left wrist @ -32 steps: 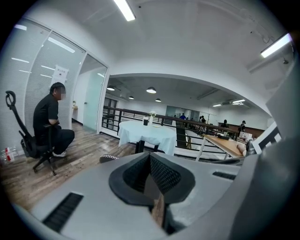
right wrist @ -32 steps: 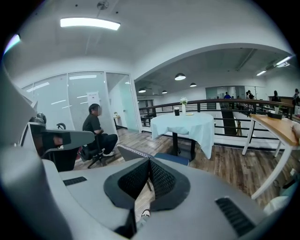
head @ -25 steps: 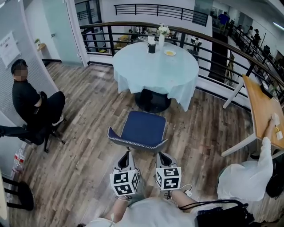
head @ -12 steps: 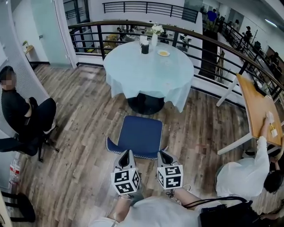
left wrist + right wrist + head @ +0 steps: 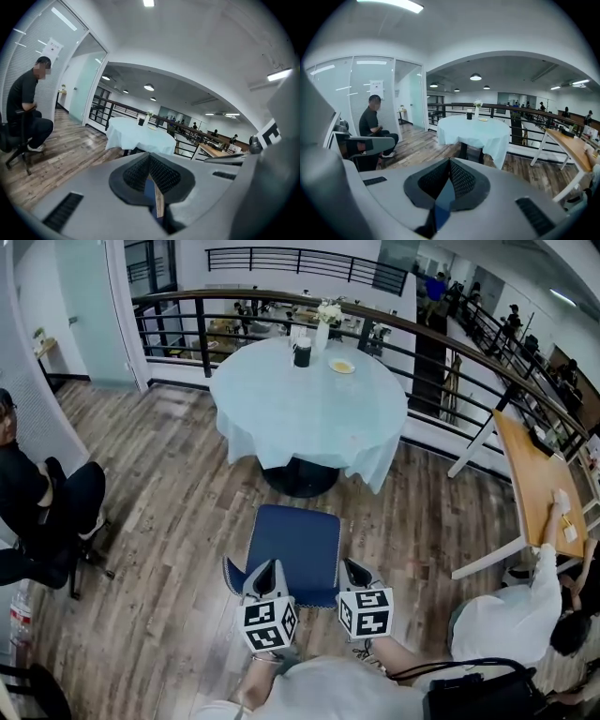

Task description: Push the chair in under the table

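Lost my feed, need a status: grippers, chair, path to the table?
Both shut on chair back: left gripper, right gripper. Chair short of table. Only floor between.

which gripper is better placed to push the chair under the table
Left, barely: left gripper and right gripper clamp the chair by its back, but the table sits slightly right of it, so a left-side push likely steers it in.

Lighting: bright, even; your ceiling strip [image 5: 391, 4] and round lamps [image 5: 476, 76] supply it. Shadows: faint. Your gripper views: strong fisheye bend, black corners, foreground soft. Head view: sharp.
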Tool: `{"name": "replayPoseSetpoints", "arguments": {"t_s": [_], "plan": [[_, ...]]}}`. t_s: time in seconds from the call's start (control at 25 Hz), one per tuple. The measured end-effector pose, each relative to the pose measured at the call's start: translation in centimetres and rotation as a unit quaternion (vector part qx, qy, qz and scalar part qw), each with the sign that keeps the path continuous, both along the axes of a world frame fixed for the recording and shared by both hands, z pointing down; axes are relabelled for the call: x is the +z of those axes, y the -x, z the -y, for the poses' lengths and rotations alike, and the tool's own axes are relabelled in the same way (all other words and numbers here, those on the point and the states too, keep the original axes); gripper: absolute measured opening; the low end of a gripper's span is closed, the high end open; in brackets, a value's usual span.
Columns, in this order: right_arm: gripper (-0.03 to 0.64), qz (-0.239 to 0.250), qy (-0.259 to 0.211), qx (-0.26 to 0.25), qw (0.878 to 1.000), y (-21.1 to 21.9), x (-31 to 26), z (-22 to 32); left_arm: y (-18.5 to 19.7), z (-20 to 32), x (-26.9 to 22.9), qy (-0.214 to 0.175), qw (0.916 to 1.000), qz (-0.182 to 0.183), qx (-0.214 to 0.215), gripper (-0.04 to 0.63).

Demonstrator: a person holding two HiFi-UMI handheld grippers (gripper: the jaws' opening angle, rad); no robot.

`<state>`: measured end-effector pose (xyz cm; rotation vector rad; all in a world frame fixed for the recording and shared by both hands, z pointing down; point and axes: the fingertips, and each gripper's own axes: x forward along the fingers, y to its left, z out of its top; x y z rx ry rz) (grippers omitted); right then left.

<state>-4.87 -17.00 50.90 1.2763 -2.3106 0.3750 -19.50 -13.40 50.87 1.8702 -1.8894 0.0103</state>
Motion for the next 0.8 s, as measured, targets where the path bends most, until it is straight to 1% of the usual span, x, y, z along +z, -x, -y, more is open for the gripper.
{"name": "replayPoseSetpoints", "arguments": {"t_s": [0.2, 0.4, 0.6, 0.8], "plan": [[0.015, 0.009, 0.02, 0.008, 1.0, 1.9, 1.2, 2.7, 0.8, 3.0, 0.2, 0.005, 0.9997, 0.007, 0.022, 0.003], [0.015, 0.016, 0.033, 0.017, 0.999, 3.6, 2.1, 5.1, 2.0, 5.4, 0.9, 0.021, 0.999, 0.013, 0.038, 0.003], [0.015, 0.029, 0.042, 0.032, 0.998, 4.0, 2.6, 6.7, 2.5, 7.3, 1.3, 0.029, 0.9979, 0.023, 0.053, 0.002], [0.015, 0.047, 0.057, 0.039, 0.996, 3.5, 3.4, 7.1, 2.0, 8.0, 1.7, 0.041, 0.9966, 0.031, 0.064, 0.003]]}}
